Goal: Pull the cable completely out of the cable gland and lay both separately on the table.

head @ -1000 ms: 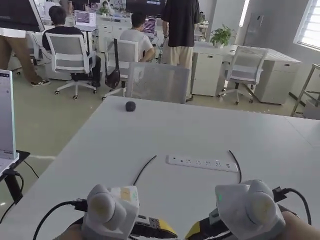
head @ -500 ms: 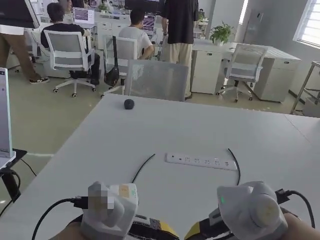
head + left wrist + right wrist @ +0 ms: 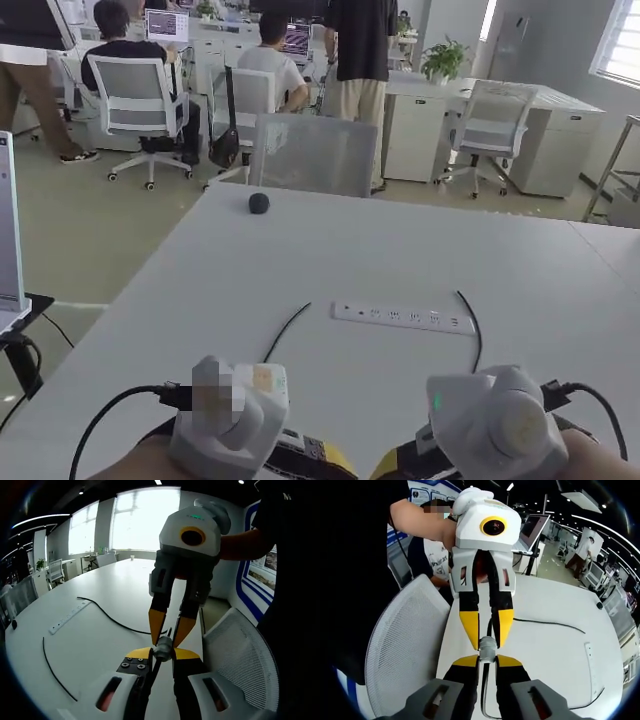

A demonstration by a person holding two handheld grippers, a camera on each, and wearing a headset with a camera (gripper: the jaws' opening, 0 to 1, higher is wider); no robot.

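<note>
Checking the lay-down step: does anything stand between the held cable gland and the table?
Nothing visible does. The cable gland, held between left hand-held gripper and right hand-held gripper, hangs over bare table; the power strip lies farther off.
</note>
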